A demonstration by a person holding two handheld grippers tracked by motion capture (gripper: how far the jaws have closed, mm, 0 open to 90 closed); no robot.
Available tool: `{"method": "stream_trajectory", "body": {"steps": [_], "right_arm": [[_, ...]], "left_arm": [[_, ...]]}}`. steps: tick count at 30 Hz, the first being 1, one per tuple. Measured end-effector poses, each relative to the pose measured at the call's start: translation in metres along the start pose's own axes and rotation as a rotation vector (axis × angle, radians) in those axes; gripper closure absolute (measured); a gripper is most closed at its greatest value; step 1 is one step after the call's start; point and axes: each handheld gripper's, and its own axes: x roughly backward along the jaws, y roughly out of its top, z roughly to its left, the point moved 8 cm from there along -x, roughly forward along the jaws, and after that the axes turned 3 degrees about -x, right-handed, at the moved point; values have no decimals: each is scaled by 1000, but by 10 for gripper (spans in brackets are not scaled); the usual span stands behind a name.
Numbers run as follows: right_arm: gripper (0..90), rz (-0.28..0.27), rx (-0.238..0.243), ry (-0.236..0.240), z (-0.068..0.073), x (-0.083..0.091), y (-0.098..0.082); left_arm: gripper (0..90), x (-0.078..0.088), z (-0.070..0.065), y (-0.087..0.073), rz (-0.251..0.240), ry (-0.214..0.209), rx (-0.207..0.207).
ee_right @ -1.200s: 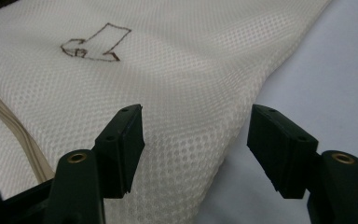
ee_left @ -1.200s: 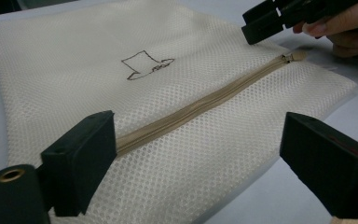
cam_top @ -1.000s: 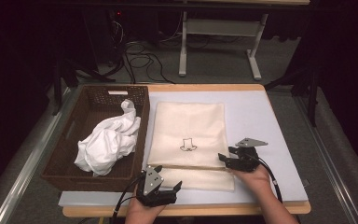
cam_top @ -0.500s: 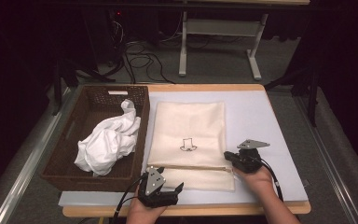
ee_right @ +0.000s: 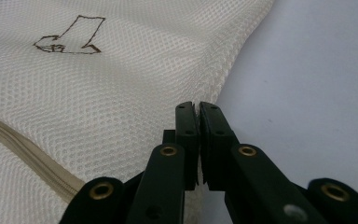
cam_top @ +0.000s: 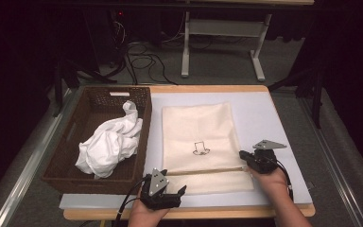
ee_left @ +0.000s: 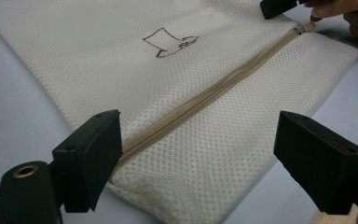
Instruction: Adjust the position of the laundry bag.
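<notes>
Mesh bag lies flat on the worktop, beside the basket. My right claw has just closed, pressed together at the bag's right edge near the zipper end, pinching mesh as far as I can tell. Left claw waits spread over the zipper's other end, likely to anchor it.

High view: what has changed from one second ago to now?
The right hand-held gripper closed its jaws at the right edge of the mesh bag and shifted slightly rightward; whether it pinches mesh is unclear. The left hand-held gripper stayed open and in place; basket and white cloth are unchanged.
</notes>
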Motion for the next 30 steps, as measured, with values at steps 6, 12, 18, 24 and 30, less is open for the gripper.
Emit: {"method": "stream_trajectory", "body": {"steps": [6,12,18,24,30], "right_arm": [[881,-8,-16,-9,-7,5,-1],[881,-2,-10,-11,-10,6,-3],[881,-2,-17,-15,-12,7,-5],[880,-4,-15,-20,-13,11,-8],[878,-9,-25,-34,-18,17,-13]], "left_arm": [[239,-8,2,-13,124,57,-55],[375,-11,10,-20,181,94,-43],[555,-13,13,-23,202,54,1],[627,-15,15,-21,197,48,7],[627,-23,15,-16,192,41,-1]]}}
